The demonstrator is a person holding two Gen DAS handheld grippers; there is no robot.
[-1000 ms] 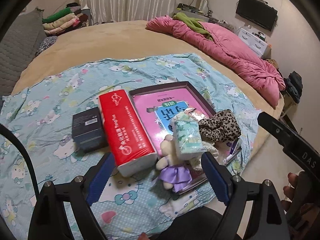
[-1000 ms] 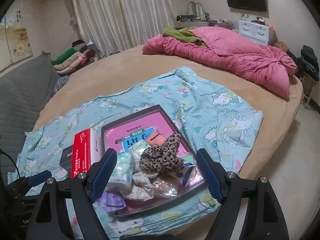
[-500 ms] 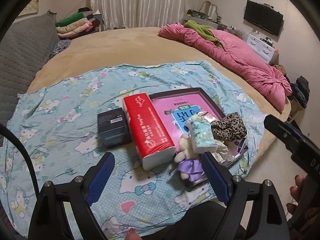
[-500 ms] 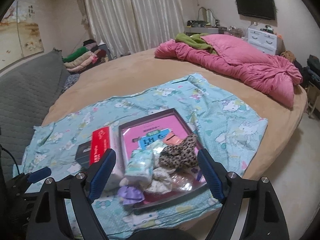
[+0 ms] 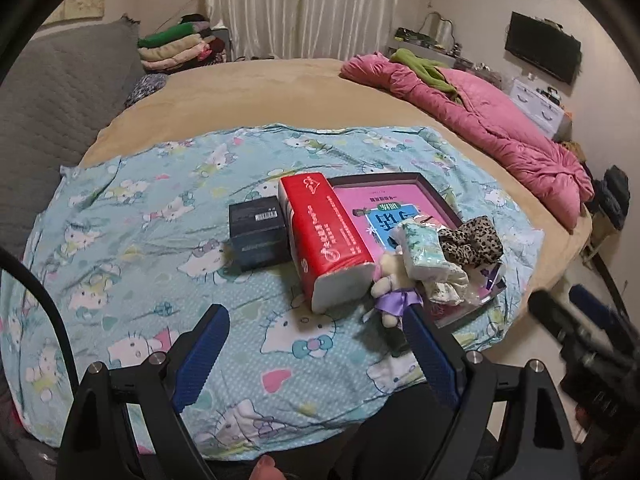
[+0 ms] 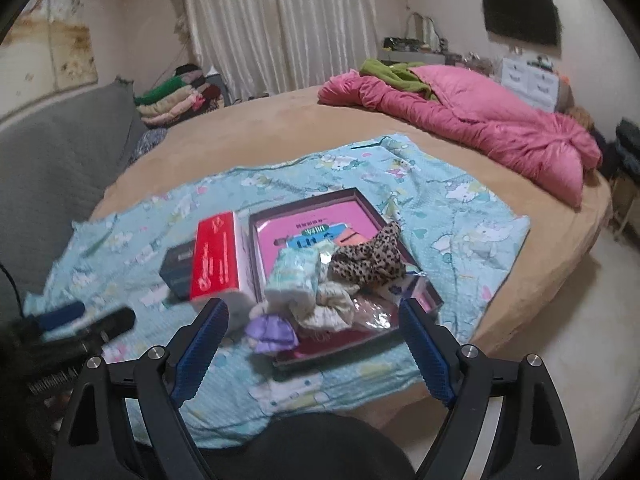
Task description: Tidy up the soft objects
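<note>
A leopard-print scrunchie (image 6: 370,262), a pale floral tissue pack (image 6: 298,276), a cream floral scrunchie (image 6: 330,308) and a small plush doll in a purple dress (image 5: 390,286) lie heaped at the dark-rimmed tray's (image 6: 304,199) near end

In the left wrist view I see open blue sheet (image 5: 132,248) across the left and lower centre of frame, free to pass. Right of centre is blocked: black box (image 5: 258,236), red tissue pack (image 5: 328,236) and the cluttered tray (image 5: 436,196)

A pink quilt (image 5: 500,120) lies heaped on the tan bed (image 5: 260,92). A television (image 6: 520,16) hangs on the wall above white drawers (image 6: 528,76). Folded clothes (image 5: 176,50) are stacked before the curtains (image 5: 312,4).
</note>
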